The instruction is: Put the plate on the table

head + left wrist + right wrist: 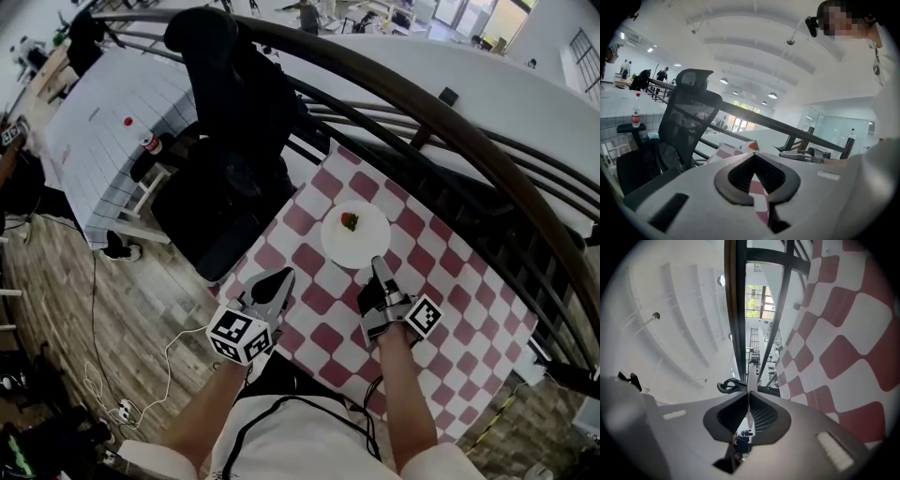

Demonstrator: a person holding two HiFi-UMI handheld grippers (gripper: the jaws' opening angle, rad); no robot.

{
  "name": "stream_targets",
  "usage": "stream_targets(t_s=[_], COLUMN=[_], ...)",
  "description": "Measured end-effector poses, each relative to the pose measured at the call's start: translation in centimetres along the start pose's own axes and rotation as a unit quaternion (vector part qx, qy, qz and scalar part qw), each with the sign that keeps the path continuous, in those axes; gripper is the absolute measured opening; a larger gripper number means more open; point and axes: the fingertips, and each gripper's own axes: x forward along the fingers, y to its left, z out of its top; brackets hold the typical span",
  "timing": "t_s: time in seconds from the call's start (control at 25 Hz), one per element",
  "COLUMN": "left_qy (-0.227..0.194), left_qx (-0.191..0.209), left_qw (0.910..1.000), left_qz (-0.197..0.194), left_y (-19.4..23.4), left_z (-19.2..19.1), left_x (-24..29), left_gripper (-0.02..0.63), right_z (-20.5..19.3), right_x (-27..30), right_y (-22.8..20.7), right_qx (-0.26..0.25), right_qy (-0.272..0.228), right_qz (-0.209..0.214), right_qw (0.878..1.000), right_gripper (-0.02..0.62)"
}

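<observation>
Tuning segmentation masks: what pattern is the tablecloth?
Red-and-white checks on the tablecloth; clearest in the head view.

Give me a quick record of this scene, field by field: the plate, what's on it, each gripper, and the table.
plate: white, round, gripped at its near rim
on plate: one small red and green piece of food
right gripper: shut on the plate's rim
left gripper: jaws together, holding nothing
table: red and white checked cloth, under the plate
beside table: black office chair
</observation>
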Motion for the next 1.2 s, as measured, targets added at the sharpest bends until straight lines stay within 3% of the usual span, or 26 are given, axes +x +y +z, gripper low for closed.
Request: stream_targets(t_s=[0.4, 1.2], left_qy=[0.024, 0.029], left_qx=[0.023, -0.003], left_qw=[0.9993, 0.9993], left_qz=[-0.018, -0.024], left_y=[3.9, 9.0], left_z=[-0.4, -1.3], left_x=[4.7, 11.3], left_gripper=[0.006, 0.006], right_z=[2.5, 6.1], right_x=[4.0, 10.6], right_y=[-2.9, -9.4], right_qx=[0.0, 0.009], right_qy=[-0.042, -0.07], right_qz=[-0.018, -0.046], right_qw=[0.999, 0.996], right_gripper=[0.021, 0.023])
